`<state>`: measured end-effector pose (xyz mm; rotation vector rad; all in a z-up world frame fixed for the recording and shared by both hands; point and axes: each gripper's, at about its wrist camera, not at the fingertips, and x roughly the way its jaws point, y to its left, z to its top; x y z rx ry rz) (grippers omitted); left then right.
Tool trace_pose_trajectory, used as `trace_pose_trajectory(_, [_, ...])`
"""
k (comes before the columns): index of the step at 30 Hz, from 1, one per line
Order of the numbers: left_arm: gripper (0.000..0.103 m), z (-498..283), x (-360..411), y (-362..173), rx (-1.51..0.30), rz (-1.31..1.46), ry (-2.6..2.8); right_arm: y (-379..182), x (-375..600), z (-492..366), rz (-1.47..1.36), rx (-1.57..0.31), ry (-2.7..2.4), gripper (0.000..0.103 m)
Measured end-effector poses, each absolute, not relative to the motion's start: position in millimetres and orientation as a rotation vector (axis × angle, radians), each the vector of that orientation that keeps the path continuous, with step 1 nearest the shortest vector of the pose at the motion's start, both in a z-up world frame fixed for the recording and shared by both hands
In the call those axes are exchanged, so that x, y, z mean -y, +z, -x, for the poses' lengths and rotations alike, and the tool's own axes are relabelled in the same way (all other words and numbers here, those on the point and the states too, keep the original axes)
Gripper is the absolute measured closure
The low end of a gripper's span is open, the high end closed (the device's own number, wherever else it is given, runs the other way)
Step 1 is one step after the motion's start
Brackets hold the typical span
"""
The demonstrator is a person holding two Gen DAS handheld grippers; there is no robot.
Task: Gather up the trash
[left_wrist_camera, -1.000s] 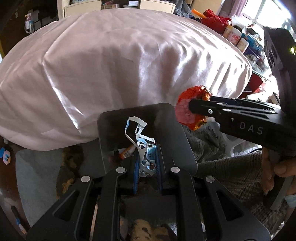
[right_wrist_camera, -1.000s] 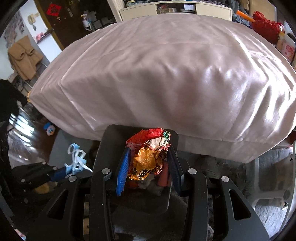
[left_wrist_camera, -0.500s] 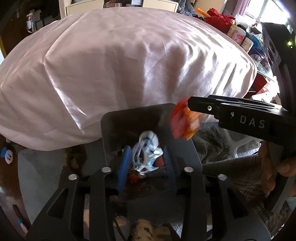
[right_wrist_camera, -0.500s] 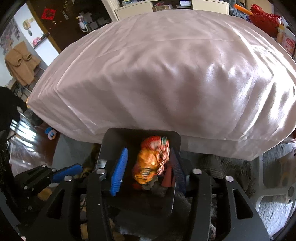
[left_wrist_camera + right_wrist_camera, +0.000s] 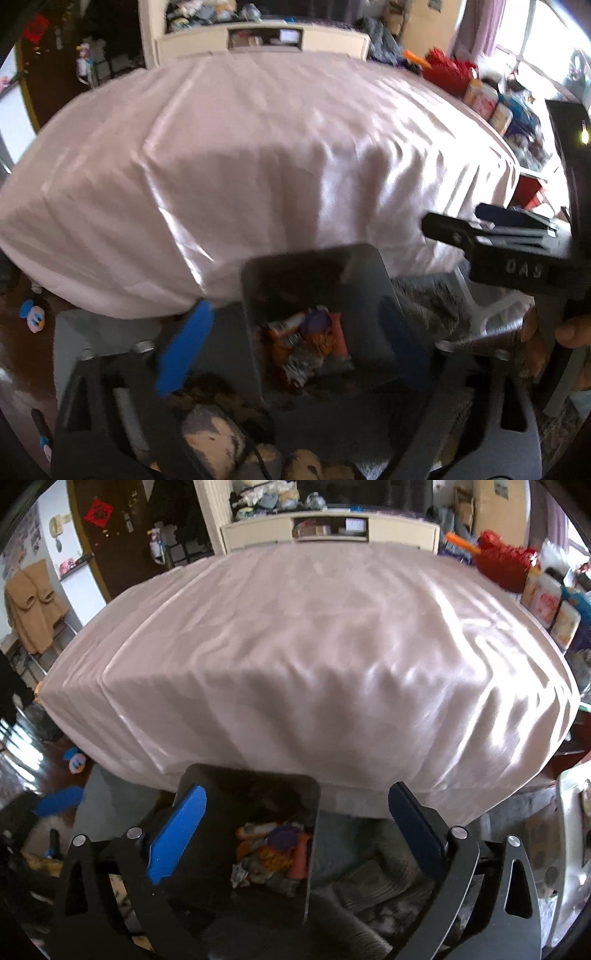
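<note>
Both wrappers we held a second ago now lie in the dark grey plastic bin (image 5: 251, 794) below our left claw (image 5: 295, 332) and right claw (image 5: 295, 830); both jaws, just opening, stand wide and empty. Crumpled foil wrappers (image 5: 266, 860) are light, springy, slippery; we'd pinch their bunched middles.

raised letters on the side of the right gripper (image 5: 524, 236), blurry, probably "DAS", nothing else legible

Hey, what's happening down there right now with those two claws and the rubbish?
Both claws, left claw and right claw, have just opened wide, nothing between them. Wrappers lie in the dark bin. Nothing in the way.
</note>
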<state>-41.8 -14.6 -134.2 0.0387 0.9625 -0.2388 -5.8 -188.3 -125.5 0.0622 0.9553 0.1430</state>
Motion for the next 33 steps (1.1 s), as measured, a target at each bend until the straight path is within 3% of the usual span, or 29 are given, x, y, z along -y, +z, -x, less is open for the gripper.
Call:
trace_pose_trajectory(7, [0.008,54,-3,-91,-0.857,-0.069,-0.174,-87,209,32,-0.067,-0.801,0.106,0.004])
trace_pose_trajectory(18, [0.008,84,-26,-17,-0.545,-0.069,-0.082,-26,235,81,-0.024,-0.540,-0.004,0.003])
trace_pose_trajectory(33, [0.008,78,-20,-25,-0.484,-0.050,-0.062,-17,249,94,-0.063,-0.388,-0.047,0.003])
